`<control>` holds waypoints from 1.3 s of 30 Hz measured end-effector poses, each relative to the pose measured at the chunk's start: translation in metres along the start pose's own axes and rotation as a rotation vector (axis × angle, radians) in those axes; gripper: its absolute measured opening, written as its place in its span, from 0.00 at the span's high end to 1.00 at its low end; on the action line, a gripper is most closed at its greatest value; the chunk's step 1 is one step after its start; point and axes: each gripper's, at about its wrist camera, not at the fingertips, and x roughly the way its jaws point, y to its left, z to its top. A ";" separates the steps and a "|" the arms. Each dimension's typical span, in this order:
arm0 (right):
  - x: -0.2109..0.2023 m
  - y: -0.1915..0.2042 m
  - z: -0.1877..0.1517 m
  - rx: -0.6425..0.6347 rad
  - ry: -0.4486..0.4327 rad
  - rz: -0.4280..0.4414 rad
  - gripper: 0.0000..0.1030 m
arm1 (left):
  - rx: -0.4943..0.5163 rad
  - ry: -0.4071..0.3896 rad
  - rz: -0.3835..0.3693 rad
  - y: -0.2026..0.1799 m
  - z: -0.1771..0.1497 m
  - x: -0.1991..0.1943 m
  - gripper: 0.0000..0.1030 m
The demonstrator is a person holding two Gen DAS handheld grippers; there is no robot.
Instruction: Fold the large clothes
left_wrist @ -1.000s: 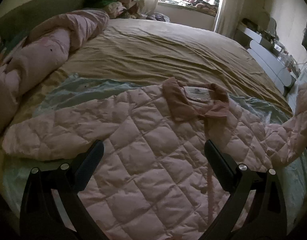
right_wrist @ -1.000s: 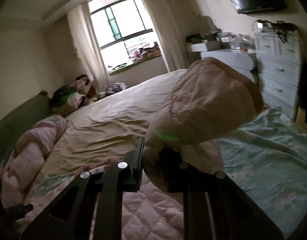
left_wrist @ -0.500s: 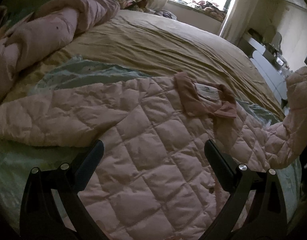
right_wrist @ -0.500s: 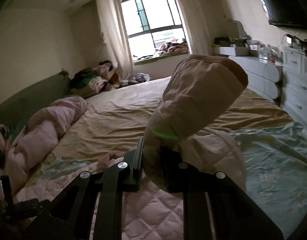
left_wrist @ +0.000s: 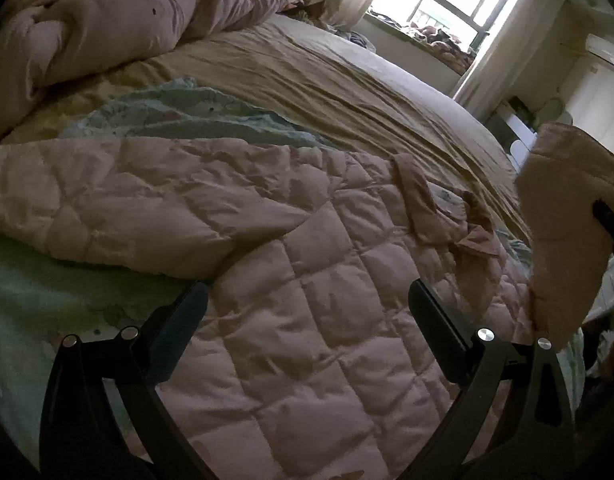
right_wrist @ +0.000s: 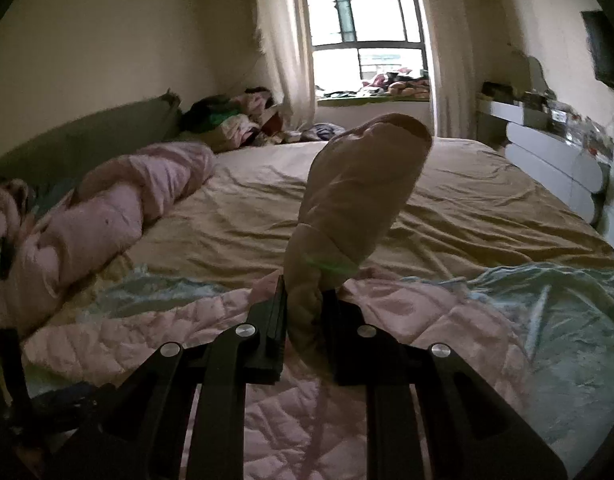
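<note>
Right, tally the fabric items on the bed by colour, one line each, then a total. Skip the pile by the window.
Pink: 2, the quilted jacket and the rolled duvet
Tan: 1, the sheet
Pale blue-green: 1, the floral cover under the jacket
Total: 4

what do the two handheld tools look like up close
Both are matte black. The left tool has two flat, angled fingers on slotted black arms with round silver screw heads. The right tool has the same black fingers, arms and silver screws. No cables, markings or sleeves show.
</note>
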 end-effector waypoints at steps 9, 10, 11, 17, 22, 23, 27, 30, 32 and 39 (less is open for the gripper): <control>0.054 0.059 -0.049 -0.121 0.099 -0.001 0.85 | -0.047 -0.023 -0.004 0.028 0.009 -0.003 0.09; 0.058 0.063 -0.055 -0.123 0.114 0.003 0.85 | -0.049 -0.026 -0.004 0.030 0.010 -0.004 0.09; 0.064 0.067 -0.063 -0.126 0.132 0.008 0.85 | -0.050 -0.028 -0.007 0.030 0.010 -0.005 0.09; 0.076 0.092 -0.095 -0.168 0.169 0.028 0.80 | -0.063 -0.025 -0.083 0.031 0.009 -0.002 0.09; 0.084 0.100 -0.114 -0.184 0.225 0.055 0.75 | -0.093 -0.030 -0.146 0.030 0.008 -0.001 0.09; 0.087 0.101 -0.119 -0.188 0.243 0.064 0.73 | -0.095 -0.031 -0.149 0.030 0.009 -0.001 0.09; 0.092 0.104 -0.136 -0.178 0.307 0.101 0.63 | -0.113 -0.029 -0.170 0.032 0.009 0.001 0.09; 0.091 0.110 -0.145 -0.188 0.322 0.127 0.59 | -0.137 -0.022 -0.210 0.034 0.010 0.005 0.09; 0.090 0.115 -0.148 -0.191 0.322 0.135 0.58 | -0.135 -0.035 -0.210 0.034 0.010 0.006 0.09; 0.079 0.116 -0.148 -0.157 0.349 0.236 0.30 | -0.127 -0.008 -0.254 0.024 0.005 0.022 0.09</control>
